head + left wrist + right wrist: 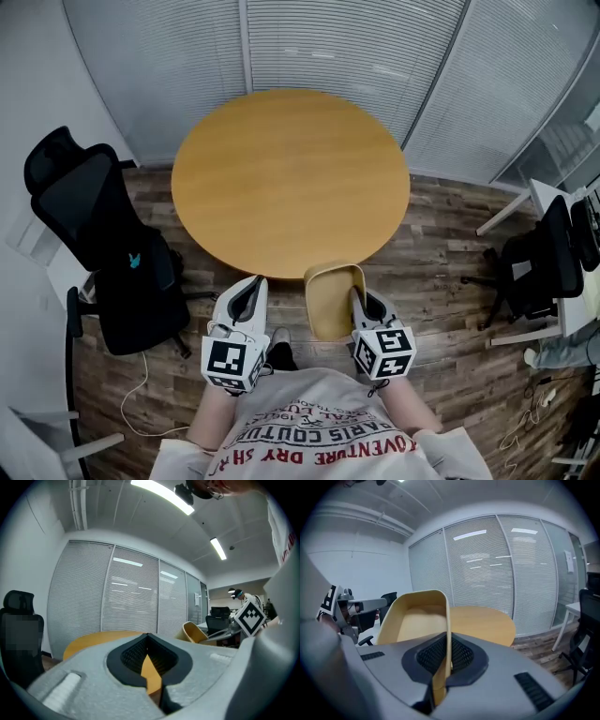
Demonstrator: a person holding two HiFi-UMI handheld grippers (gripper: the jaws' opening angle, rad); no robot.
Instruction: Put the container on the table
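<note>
A tan plastic container [334,296] hangs over the floor just short of the near edge of the round wooden table [291,178]. My right gripper [360,302] is shut on its right wall; in the right gripper view that thin wall [446,634] runs between the jaws and the open tub [417,620] rises to the left, with the table [485,620] behind it. My left gripper [249,292] is level with it at the left, shut and holding nothing. In the left gripper view, the left gripper [148,641] points at the table [93,641], with the container [197,632] off to the right.
A black office chair [103,244] stands close on the left of the table. Another chair [544,262] and a white desk [544,197] are at the right. Glass walls with blinds [328,47] curve behind the table. A cable [141,384] lies on the wood floor.
</note>
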